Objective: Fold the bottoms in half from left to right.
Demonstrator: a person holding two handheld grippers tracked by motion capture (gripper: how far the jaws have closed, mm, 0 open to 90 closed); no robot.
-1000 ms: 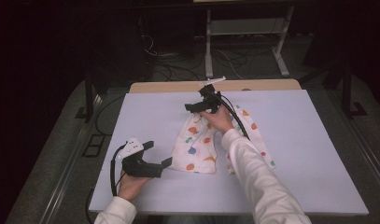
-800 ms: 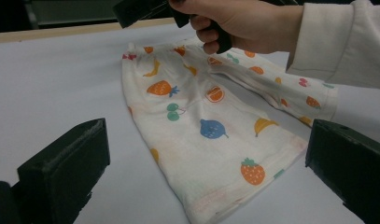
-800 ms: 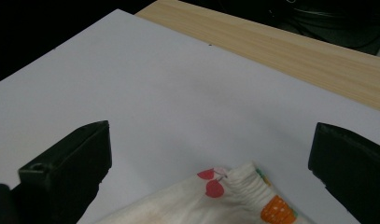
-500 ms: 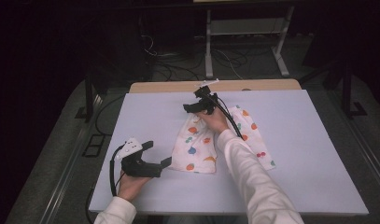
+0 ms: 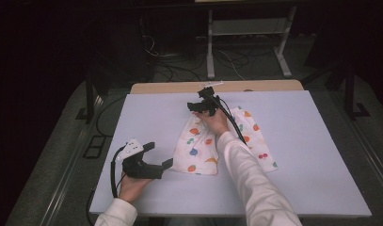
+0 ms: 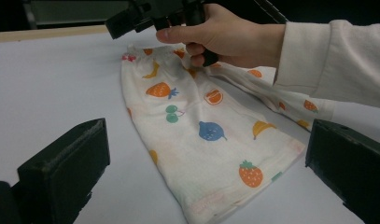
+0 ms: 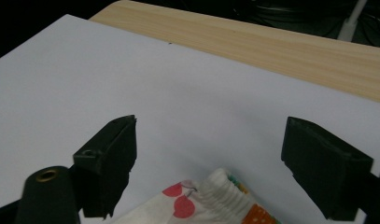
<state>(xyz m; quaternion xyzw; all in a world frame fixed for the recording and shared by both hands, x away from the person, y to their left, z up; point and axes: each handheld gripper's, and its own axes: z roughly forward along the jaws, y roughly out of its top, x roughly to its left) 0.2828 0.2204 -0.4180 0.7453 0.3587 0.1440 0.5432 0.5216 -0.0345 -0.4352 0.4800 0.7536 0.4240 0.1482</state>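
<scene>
A white cloth (image 5: 198, 150) printed with coloured fruit lies flat in the middle of the table, and it also shows in the left gripper view (image 6: 201, 135). My right gripper (image 5: 193, 106) hovers low over the cloth's far left corner. In the right gripper view the gathered hem (image 7: 215, 193) lies just below and between the jaws of the right gripper (image 7: 211, 135). Those jaws have just been closing, and the pads stand apart without touching the fabric. My left gripper (image 5: 160, 154) rests open at the near left, its jaws (image 6: 206, 140) pointing at the cloth.
The white table top (image 5: 311, 141) has bare room to the right and the left of the cloth. A wooden strip (image 5: 255, 86) runs along its far edge. Beyond it, a metal stand (image 5: 210, 52) and cables sit on the dark floor.
My right gripper has sunk slightly toward the cloth's far corner. The left gripper and the cloth have kept still.
</scene>
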